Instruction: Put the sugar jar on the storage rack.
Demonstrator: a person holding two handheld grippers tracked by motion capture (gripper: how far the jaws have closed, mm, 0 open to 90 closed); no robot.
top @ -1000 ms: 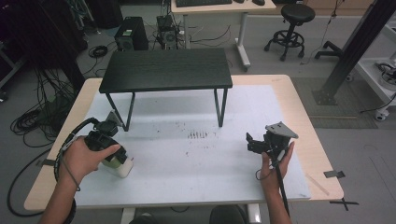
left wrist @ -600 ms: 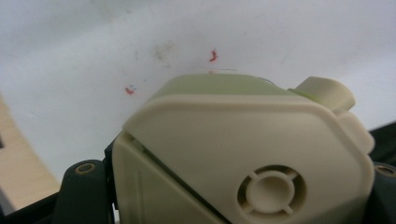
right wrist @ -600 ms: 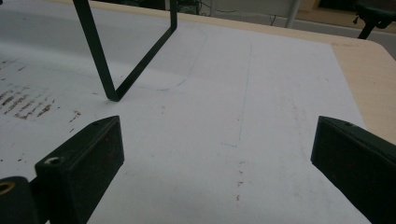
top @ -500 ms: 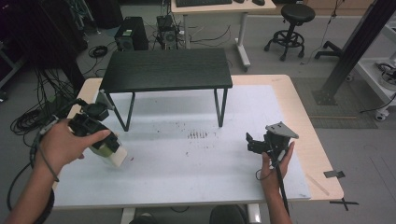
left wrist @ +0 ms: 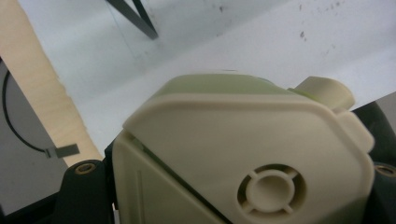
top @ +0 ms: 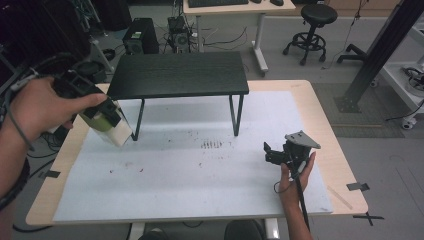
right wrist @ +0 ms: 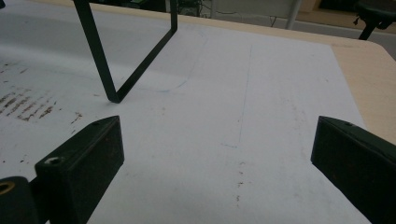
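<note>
My left gripper [top: 102,114] is shut on a cream and green plastic container [top: 111,126] and holds it in the air at the table's left, in front of the left legs of a black shelf [top: 177,74]. The left gripper view shows the container [left wrist: 243,154] from close up, with its cream lid and a round moulded fitting. My right gripper [top: 270,152] rests low at the right of the white sheet [top: 200,175], its jaws wide apart. In the right gripper view the gripper [right wrist: 215,158] has nothing between its jaws.
The black shelf stands on thin legs [right wrist: 102,70] at the back of the white sheet. Dark smudges [top: 212,145] mark the sheet's middle. The wooden table [top: 345,165] edge frames the sheet. A desk, a stool [top: 312,20] and cables stand on the floor beyond.
My left gripper has lifted the container off the sheet and carried it up and toward the back left. The right gripper has stayed where it was.
</note>
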